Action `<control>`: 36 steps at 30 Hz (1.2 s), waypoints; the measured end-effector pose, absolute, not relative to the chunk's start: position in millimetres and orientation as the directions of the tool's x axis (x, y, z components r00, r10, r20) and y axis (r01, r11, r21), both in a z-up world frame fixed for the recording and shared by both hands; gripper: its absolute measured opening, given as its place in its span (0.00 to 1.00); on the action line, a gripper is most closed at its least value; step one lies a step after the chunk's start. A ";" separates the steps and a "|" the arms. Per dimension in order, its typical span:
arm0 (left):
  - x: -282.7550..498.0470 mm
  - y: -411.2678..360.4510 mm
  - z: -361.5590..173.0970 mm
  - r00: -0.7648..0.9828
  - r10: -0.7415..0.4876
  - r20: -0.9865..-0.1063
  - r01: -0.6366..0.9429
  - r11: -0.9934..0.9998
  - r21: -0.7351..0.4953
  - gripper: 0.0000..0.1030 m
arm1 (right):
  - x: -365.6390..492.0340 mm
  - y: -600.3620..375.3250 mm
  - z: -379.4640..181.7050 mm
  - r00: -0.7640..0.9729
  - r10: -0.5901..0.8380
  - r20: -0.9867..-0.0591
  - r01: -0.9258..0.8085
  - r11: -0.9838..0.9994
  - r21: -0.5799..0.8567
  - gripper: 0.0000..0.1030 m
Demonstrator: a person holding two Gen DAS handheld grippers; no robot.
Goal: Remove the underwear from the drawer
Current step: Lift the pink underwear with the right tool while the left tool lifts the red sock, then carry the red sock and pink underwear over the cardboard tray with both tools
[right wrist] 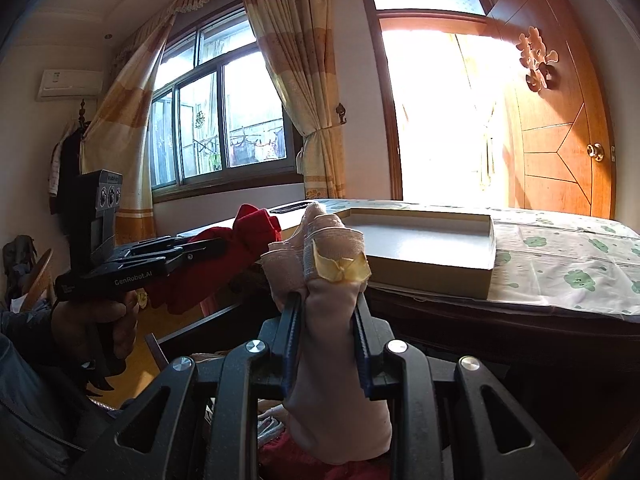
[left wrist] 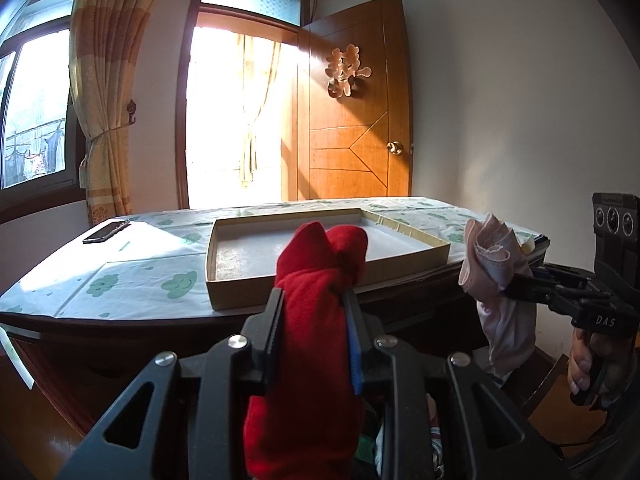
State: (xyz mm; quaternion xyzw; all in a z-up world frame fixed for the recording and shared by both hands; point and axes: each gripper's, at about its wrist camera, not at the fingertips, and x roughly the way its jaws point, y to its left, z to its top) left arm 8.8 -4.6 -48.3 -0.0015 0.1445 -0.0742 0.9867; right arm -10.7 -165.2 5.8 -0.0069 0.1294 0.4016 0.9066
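My left gripper (left wrist: 314, 300) is shut on red underwear (left wrist: 316, 320), held up in front of the table edge; it also shows in the right wrist view (right wrist: 224, 246) with the red underwear (right wrist: 256, 228). My right gripper (right wrist: 326, 304) is shut on pale pink underwear (right wrist: 332, 312) with a yellow bow; it shows in the left wrist view (left wrist: 516, 280) holding the pink underwear (left wrist: 496, 256). The open drawer (right wrist: 280, 440) lies below the grippers with more clothes in it, mostly hidden.
A shallow cardboard box lid (left wrist: 224, 276) lies on the table's cloud-print cover (left wrist: 132, 272), just beyond both grippers. A phone (left wrist: 106, 231) lies at the table's far left. A wooden door (left wrist: 352, 120), curtains and a window stand behind.
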 end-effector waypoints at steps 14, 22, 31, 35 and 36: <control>21.0 -19.4 -30.9 0.956 -0.154 -0.250 0.163 0.986 0.019 0.25 | -0.9 -166.8 24.1 0.650 0.728 -0.218 -0.730 0.678 0.088 0.26; 33.9 -29.3 -22.4 0.951 -0.173 -0.256 0.187 0.982 0.028 0.25 | 6.6 -165.9 28.7 0.654 0.724 -0.221 -0.723 0.683 0.100 0.26; 52.7 -28.8 -16.9 0.936 -0.201 -0.288 0.211 0.978 0.003 0.25 | 23.1 -168.6 35.4 0.652 0.719 -0.241 -0.710 0.690 0.137 0.26; 65.6 -31.8 -12.4 0.924 -0.210 -0.320 0.222 0.975 0.002 0.25 | 33.8 -170.6 38.1 0.648 0.717 -0.258 -0.703 0.693 0.160 0.26; 69.4 -33.1 -11.2 0.922 -0.209 -0.326 0.222 0.975 0.003 0.25 | 36.9 -171.5 39.0 0.646 0.717 -0.262 -0.702 0.693 0.167 0.26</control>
